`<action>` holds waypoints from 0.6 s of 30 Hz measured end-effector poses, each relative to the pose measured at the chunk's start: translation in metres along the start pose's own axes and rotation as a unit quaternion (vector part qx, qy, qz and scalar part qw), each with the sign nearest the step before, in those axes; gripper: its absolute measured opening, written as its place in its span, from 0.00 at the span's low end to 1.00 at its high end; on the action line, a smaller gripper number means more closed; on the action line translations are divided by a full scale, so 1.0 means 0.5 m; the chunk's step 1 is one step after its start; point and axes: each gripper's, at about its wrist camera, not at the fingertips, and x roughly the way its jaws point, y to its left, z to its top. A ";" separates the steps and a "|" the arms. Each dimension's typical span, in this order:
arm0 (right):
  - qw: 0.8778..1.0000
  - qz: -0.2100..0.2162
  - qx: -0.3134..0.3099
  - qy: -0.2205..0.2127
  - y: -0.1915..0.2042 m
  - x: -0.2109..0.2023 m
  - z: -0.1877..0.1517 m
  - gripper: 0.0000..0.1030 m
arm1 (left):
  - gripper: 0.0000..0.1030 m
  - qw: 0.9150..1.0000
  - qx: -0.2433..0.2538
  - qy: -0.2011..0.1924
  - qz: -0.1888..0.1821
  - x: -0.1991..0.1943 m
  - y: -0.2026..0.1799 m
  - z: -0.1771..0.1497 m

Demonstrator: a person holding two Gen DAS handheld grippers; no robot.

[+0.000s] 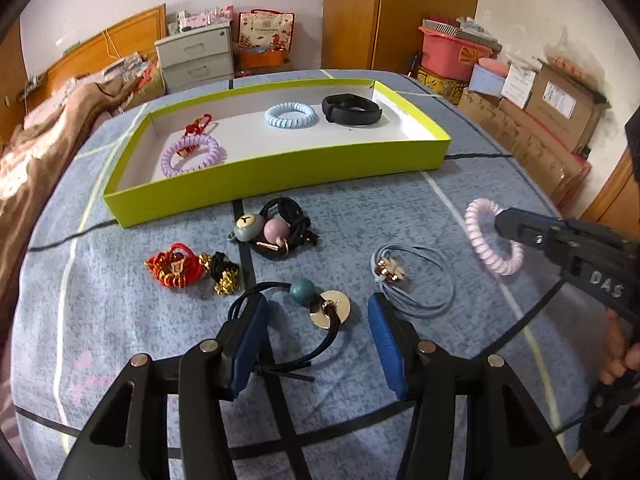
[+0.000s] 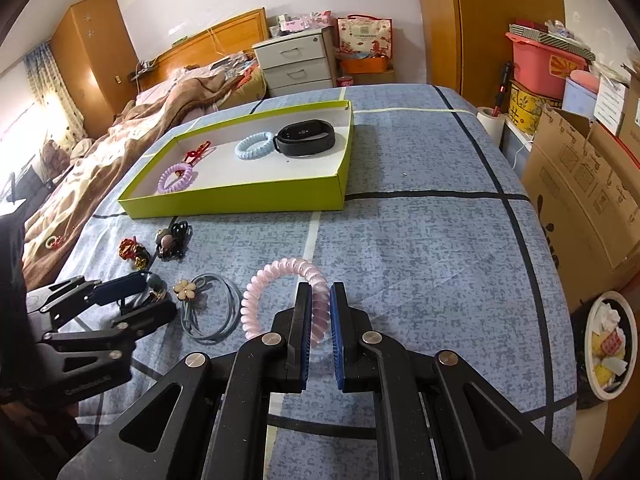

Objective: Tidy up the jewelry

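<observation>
A yellow-green tray (image 1: 280, 172) (image 2: 240, 200) lies on the blue bedspread. It holds a purple coil tie (image 1: 191, 155), a red clip (image 1: 198, 123), a blue coil tie (image 1: 291, 115) and a black band (image 1: 352, 109). My right gripper (image 2: 321, 292) (image 1: 500, 226) is shut on a pink coil tie (image 2: 276, 276) (image 1: 486, 240), held above the spread. My left gripper (image 1: 316, 312) (image 2: 154, 292) is open around a black hair tie with a teal bead and gold disc (image 1: 320, 304). A grey-blue flower tie (image 1: 412, 280) (image 2: 208, 308) lies beside it.
Loose on the spread are a red-gold ornament (image 1: 174, 270), a black-gold one (image 1: 224, 274) and black ties with grey and pink balls (image 1: 276, 228). Cardboard boxes (image 2: 580, 192) and a bin (image 2: 608, 344) stand right of the bed. A brown blanket (image 2: 120, 152) lies left.
</observation>
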 end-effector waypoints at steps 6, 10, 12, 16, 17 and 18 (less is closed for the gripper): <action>1.000 0.003 0.002 -0.002 -0.002 0.000 0.001 0.09 | 0.38 1.000 -0.006 -0.005 0.006 -0.003 0.008 0.001; 1.000 0.002 0.004 -0.002 -0.001 -0.001 0.000 0.09 | 0.23 1.000 -0.016 -0.008 0.004 -0.004 0.021 0.003; 1.000 0.000 0.005 -0.003 -0.002 -0.001 0.001 0.09 | 0.21 1.000 -0.017 -0.009 0.003 -0.004 0.025 0.002; 1.000 -0.003 0.007 -0.004 -0.003 -0.003 0.000 0.09 | 0.21 1.000 -0.018 -0.010 -0.002 -0.005 0.028 0.002; 1.000 -0.003 0.007 -0.004 -0.002 -0.004 0.000 0.09 | 0.21 1.000 -0.017 -0.010 -0.002 -0.006 0.027 0.002; 1.000 -0.003 0.008 -0.005 -0.003 -0.005 0.000 0.09 | 0.21 1.000 -0.016 -0.010 -0.001 -0.006 0.026 0.002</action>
